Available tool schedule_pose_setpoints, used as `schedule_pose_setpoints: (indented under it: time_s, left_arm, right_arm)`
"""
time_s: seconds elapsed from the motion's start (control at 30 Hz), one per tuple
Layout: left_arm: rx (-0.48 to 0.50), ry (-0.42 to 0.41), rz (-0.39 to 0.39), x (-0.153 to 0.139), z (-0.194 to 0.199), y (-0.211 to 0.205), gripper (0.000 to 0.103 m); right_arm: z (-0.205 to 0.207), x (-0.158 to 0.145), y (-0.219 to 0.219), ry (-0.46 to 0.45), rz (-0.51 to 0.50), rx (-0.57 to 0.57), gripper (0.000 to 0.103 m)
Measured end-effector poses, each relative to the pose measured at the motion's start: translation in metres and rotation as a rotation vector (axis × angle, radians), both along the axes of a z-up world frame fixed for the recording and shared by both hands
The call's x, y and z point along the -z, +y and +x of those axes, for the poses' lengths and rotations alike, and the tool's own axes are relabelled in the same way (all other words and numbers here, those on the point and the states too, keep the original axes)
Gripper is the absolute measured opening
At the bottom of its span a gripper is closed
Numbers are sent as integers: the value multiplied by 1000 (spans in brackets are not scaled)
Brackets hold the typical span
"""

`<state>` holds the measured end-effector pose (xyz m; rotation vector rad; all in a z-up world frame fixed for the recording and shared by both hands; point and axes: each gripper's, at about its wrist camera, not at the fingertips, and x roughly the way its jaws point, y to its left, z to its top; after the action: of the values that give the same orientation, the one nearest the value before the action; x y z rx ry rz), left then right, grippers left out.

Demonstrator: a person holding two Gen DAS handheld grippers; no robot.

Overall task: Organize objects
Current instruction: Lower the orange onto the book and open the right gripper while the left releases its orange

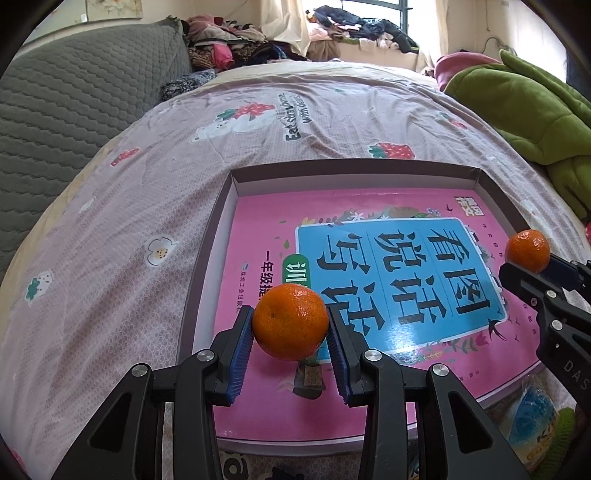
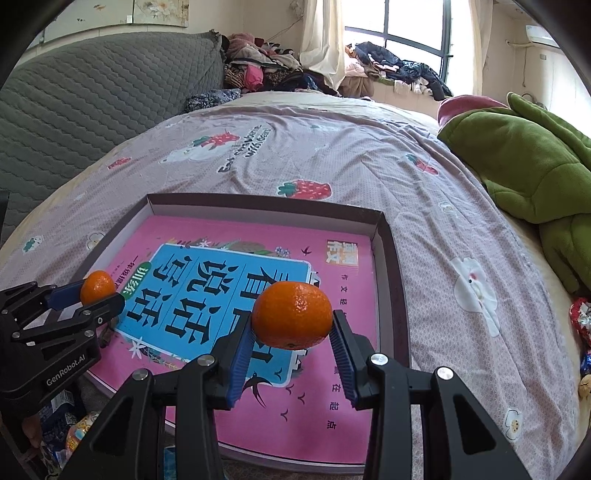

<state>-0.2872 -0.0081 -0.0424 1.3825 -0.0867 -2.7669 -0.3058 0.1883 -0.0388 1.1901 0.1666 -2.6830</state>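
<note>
We carry a mandarin in each tool, the left gripper [image 1: 290,325] partly closed on one mandarin [image 1: 290,322] and the right gripper [image 2: 292,320] on the other mandarin [image 2: 292,314], both poised above the pink book [image 2: 343,398] in the shallow box [image 2: 388,236], seemingly to set them down there.

Home bedroom: bed [image 1: 147,221], strewn clothes [image 1: 229,44].

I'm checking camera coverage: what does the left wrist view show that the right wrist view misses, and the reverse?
Only the left wrist view: nothing distinct I can name. Only the right wrist view: an air conditioner high on the wall. Both: each hand-held gripper, left and right, clamping a mandarin above the pink book in the shallow box, plus the green blanket.
</note>
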Motion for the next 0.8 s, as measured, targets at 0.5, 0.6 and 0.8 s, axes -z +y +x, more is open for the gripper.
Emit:
schedule_pose_setpoints:
  time_s: [0.5,0.6,0.8]
  left_arm:
    - [15,-69,-3,9,-11,2,40]
    - [14,-72,-1,9,-12,1,40]
    - [23,-77,-7,8,-12,2,41]
  right_arm:
    - [-5,11,-3,-62,24,-1,42]
    - [-6,12,-3,-75,25,0,42]
    - [-8,16,-3,-106,31,-2,42]
